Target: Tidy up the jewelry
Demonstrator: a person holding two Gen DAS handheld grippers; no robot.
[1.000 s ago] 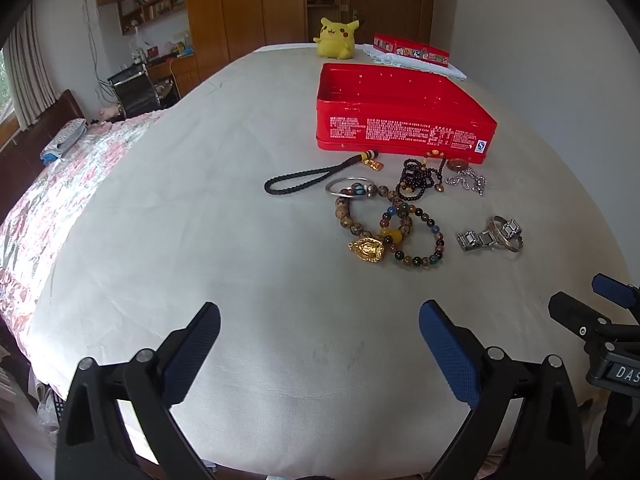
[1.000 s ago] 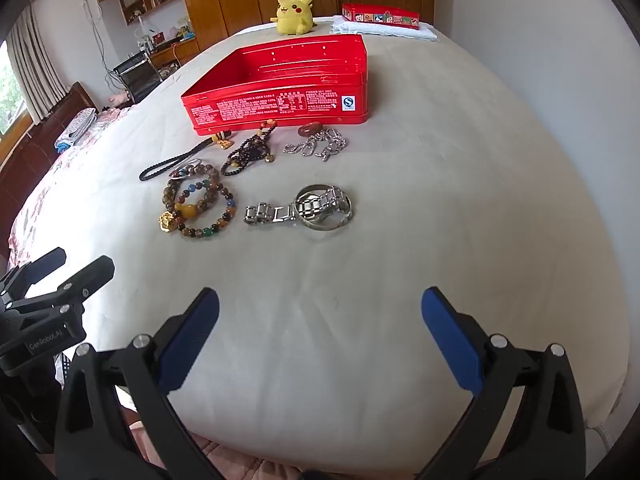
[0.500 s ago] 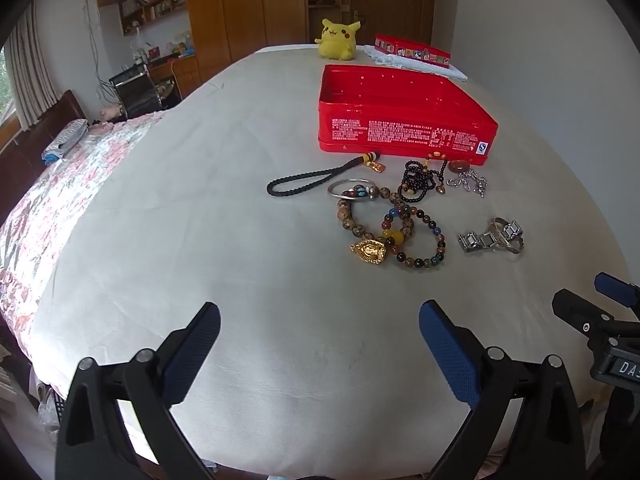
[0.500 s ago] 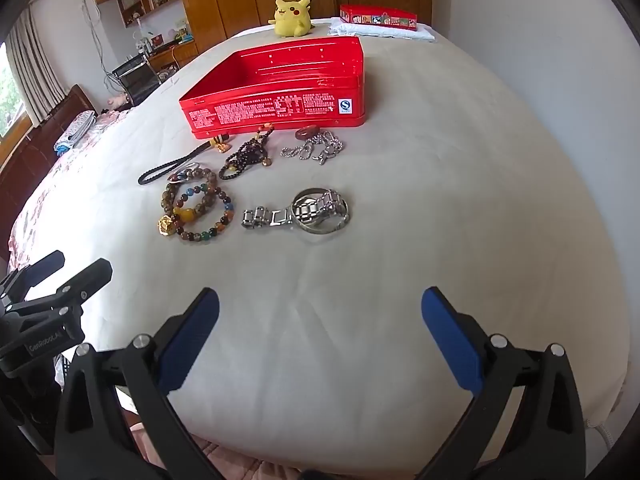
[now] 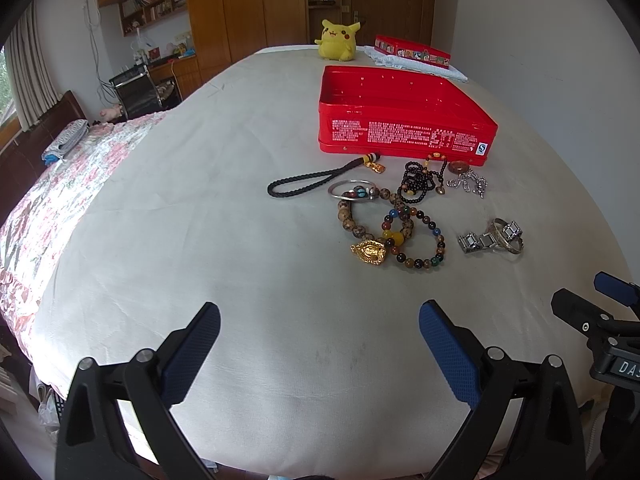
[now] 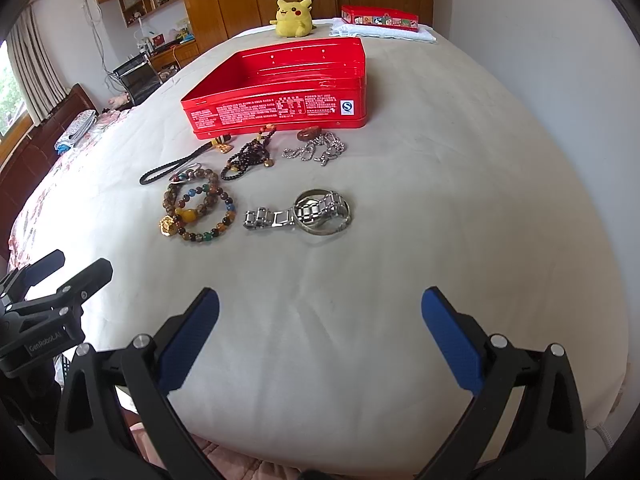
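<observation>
- Left wrist view: the left gripper (image 5: pixel 319 326) hangs over the near part of the bed sheet (image 5: pixel 208 216), fingers spread wide with nothing between them.
- The open red tin (image 5: pixel 404 136) sits further up the bed, looks empty from here. The jewelry lies scattered just in front of its near wall.
- Closest to the tin: a black cord loop (image 5: pixel 304 185), a dark bead strand (image 5: pixel 420 184) and a silver chain (image 5: pixel 468 182) next to a brown stone.
- A bit nearer the camera: a thin silver bangle (image 5: pixel 354 190) touching a brown bead bracelet (image 5: pixel 352 222), which overlaps a multicolour bead bracelet (image 5: pixel 418 240) with a gold pendant (image 5: pixel 370 253) beside it.
- Off to the right, a metal watch (image 5: pixel 490 238) lies apart from the beads. The right gripper (image 5: pixel 600 304) pokes in at the right edge.
- Far end of the bed: a yellow plush toy (image 5: pixel 338 40) and a second red box (image 5: pixel 412 51) on a white cloth.
- Right wrist view: the right gripper (image 6: pixel 320 320) is also wide open and empty, above bare sheet (image 6: pixel 460 184), well short of the jewelry.
- Metal watch (image 6: pixel 308 212) is the nearest piece, straight ahead, with a silver ring-shaped bangle under its band. The multicolour bead bracelet (image 6: pixel 208 216) is to its left, the silver chain (image 6: pixel 316 148) and dark bead strand (image 6: pixel 248 158) behind, right up near the red tin (image 6: pixel 280 96).
- The left gripper (image 6: pixel 52 280) shows at the left edge; can't tell its finger state from this angle.
</observation>
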